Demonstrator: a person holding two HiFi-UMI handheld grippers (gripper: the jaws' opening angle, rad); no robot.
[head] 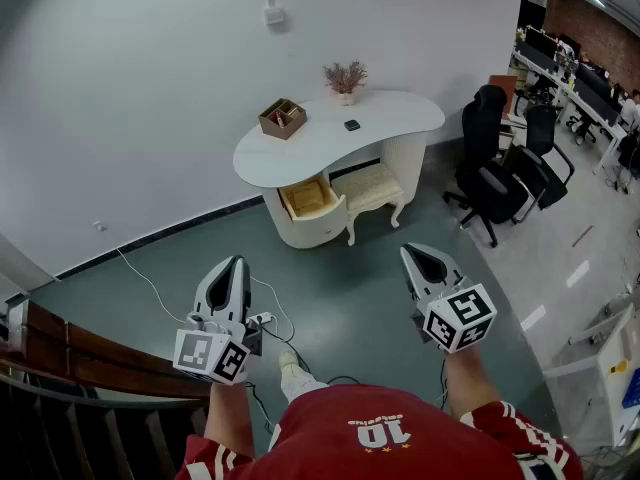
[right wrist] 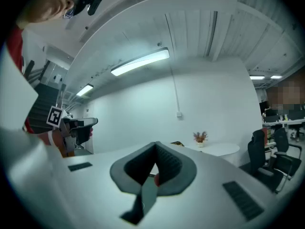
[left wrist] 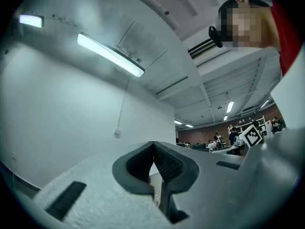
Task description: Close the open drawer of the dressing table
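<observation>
The white dressing table (head: 392, 118) stands against the far wall, a few steps ahead of me. Its drawer (head: 308, 200) is pulled out on the left side and shows a wooden inside. My left gripper (head: 236, 262) and my right gripper (head: 413, 252) are held out over the grey floor, well short of the table. Both are shut, jaws meeting at the tips with nothing between them. In the right gripper view the table (right wrist: 220, 149) shows far off past the shut right gripper (right wrist: 156, 145). The left gripper (left wrist: 153, 145) faces the bare wall.
A cushioned stool (head: 368, 189) is tucked under the table beside the drawer. On top sit a wooden box (head: 282, 118), a dried plant (head: 345, 77) and a small dark object (head: 352, 125). Black office chairs (head: 497, 173) stand right. Cables and a power strip (head: 262, 320) lie on the floor; a wooden rail (head: 85, 353) runs left.
</observation>
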